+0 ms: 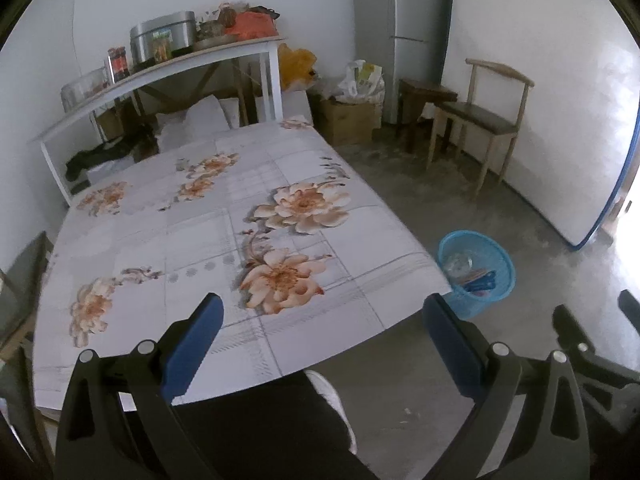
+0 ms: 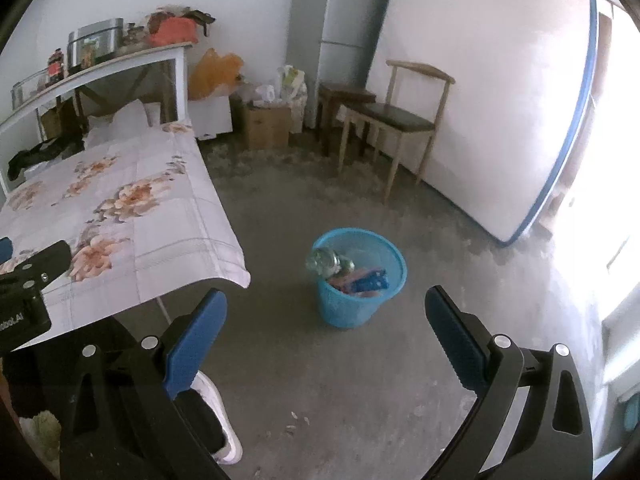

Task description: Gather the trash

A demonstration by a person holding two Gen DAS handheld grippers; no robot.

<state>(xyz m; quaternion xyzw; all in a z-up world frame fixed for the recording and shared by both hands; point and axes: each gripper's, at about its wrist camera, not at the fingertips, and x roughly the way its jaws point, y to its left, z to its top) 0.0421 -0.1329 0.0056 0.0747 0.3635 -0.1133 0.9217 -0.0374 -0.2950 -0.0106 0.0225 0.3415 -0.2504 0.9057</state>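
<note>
One bin (image 2: 360,292), two chairs (image 2: 394,120)

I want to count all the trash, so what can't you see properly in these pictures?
- Blue bin: its wall hides the lower trash in both views; only a clear bottle and blue and red wrappers show on top.
- Wrappers: too blurred to identify.
- Floor under the flowered table: hidden by the tabletop in the left wrist view.
- Shelf items: small and blurred.

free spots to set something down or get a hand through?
Bare: the floral tabletop up to the dark clothing; concrete floor between the table edge, blue bin and chair. Crowded: the shelf and the fridge corner with boxes.
</note>
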